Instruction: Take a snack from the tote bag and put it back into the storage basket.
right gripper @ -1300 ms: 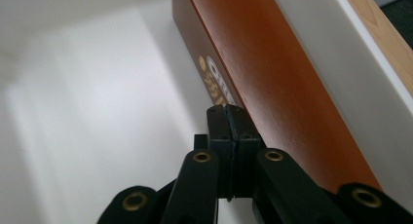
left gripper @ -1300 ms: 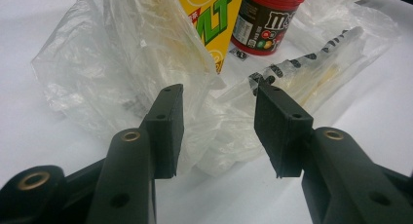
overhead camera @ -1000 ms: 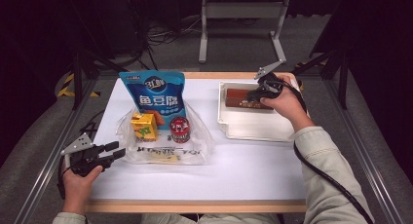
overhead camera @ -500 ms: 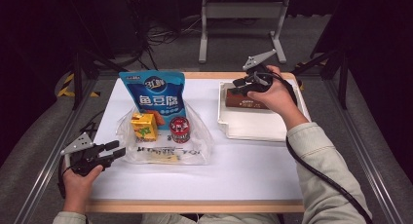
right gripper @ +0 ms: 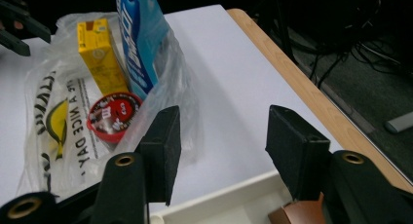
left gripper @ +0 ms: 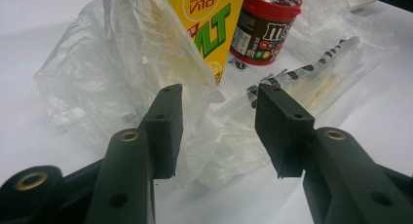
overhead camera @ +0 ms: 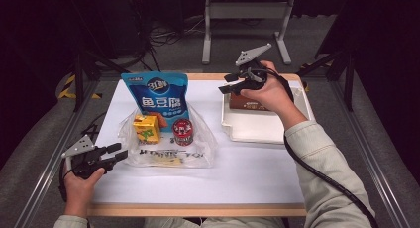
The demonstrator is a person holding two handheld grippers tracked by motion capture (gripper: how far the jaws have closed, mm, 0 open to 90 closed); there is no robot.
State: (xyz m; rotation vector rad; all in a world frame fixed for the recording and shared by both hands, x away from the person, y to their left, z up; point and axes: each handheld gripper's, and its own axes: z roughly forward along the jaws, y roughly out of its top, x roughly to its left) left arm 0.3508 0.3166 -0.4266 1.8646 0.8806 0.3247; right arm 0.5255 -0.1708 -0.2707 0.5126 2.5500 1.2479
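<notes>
A clear plastic bag (overhead camera: 200, 147) lies at the table's left of middle, holding a blue snack pouch (overhead camera: 156, 96), a yellow drink carton (overhead camera: 146, 129) and a red candy can (overhead camera: 183, 131). My left gripper (overhead camera: 120, 151) rests at the bag's near-left edge. Its jaws stand open, with crumpled bag film (left gripper: 219, 136) lying between them, and the pads do not press on it. My right gripper (overhead camera: 224, 84) hovers above the left end of a white tray (overhead camera: 257, 136). Its jaws have just been opening and nothing is between them. A brown box (overhead camera: 250, 105) lies in the tray under the hand.
The white table (overhead camera: 247, 178) has a wooden rim (right gripper: 297, 78) along its far side. Dark floor with cables and a metal stand's feet (overhead camera: 247, 20) lies beyond. Metal rails run along both sides of the table.
The right gripper has lifted off the brown box and moved left toward the bag, with its jaws spreading. The left hand has stayed put.
</notes>
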